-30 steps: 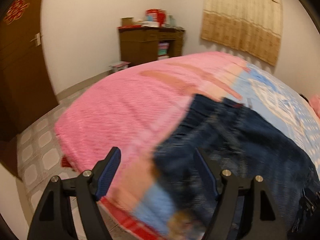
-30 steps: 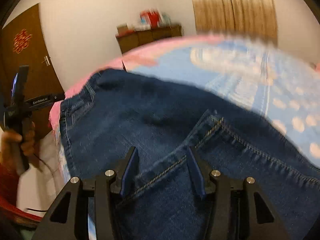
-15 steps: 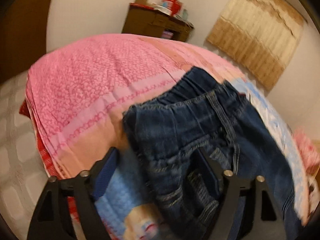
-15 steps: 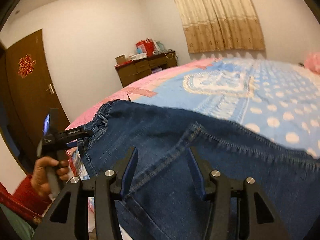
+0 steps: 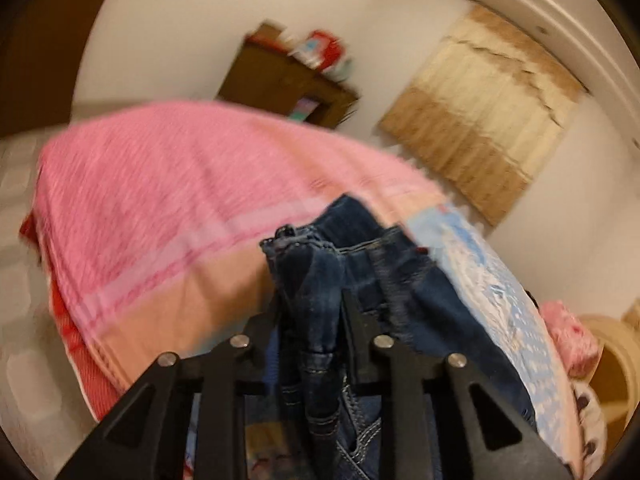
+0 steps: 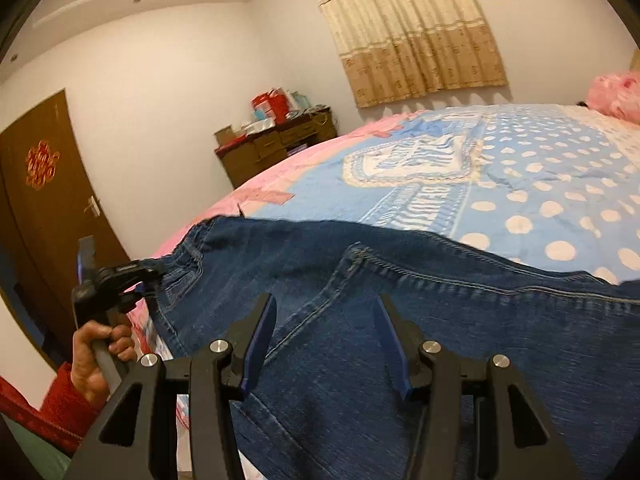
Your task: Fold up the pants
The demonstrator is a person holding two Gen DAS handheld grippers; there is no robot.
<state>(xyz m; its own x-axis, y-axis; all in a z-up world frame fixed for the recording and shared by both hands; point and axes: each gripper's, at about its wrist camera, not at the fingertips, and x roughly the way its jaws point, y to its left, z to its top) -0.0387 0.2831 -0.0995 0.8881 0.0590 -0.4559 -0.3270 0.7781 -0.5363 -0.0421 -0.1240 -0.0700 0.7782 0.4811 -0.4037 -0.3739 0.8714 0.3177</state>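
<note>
Dark blue jeans (image 6: 360,300) lie on the bed, waistband toward the left. My left gripper (image 5: 312,304) is shut on a bunched fold of the jeans (image 5: 320,280) near the waistband at the bed's near edge. It also shows in the right wrist view (image 6: 140,280), at the jeans' left corner, held by a hand. My right gripper (image 6: 324,312) is open, its blue pads (image 6: 260,336) just above the denim near a back pocket seam, holding nothing.
The bed has a pink cover (image 5: 160,184) and a blue polka-dot sheet (image 6: 540,184). A brown dresser (image 6: 276,148) stands at the far wall, a curtain (image 6: 412,32) beside it, a door (image 6: 44,208) at left. A pink pillow (image 6: 616,92) lies far right.
My left gripper has closed on the jeans' waistband edge and bunched the cloth between its fingers. My right gripper has stayed open above the denim with little movement.
</note>
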